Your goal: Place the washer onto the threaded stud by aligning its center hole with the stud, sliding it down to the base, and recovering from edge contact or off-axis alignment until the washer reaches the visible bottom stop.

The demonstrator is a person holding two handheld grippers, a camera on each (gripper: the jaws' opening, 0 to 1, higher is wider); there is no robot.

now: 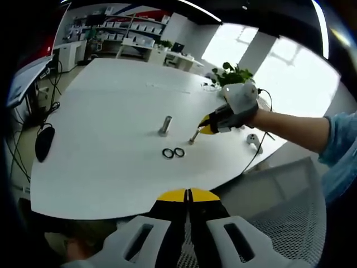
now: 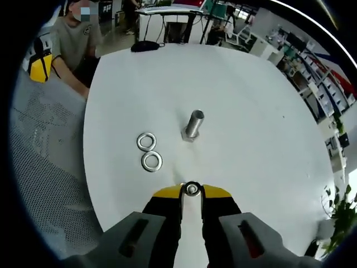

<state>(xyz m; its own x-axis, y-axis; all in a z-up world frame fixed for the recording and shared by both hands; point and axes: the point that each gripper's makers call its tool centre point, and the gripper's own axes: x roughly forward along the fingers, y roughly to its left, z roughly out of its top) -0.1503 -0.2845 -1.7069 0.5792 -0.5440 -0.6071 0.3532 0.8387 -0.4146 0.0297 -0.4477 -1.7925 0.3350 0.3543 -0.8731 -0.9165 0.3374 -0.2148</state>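
Right gripper (image 2: 191, 192): fingers clenched on a stud (image 2: 192, 188), steadying it upright. Washers (image 2: 149, 152) lie loose on tabletop (image 2: 251, 111), ten o'clock of it. Left gripper (image 1: 187, 195): fingers clenched, empty, held back.

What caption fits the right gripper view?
Right gripper pinches a small stud near two washers on the white table.

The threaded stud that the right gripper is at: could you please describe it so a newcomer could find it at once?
On the white table, find the two washers lying side by side. Beyond them stand two metal studs; it is the thinner one, at the right gripper's yellow tips, not the thicker stud standing free.
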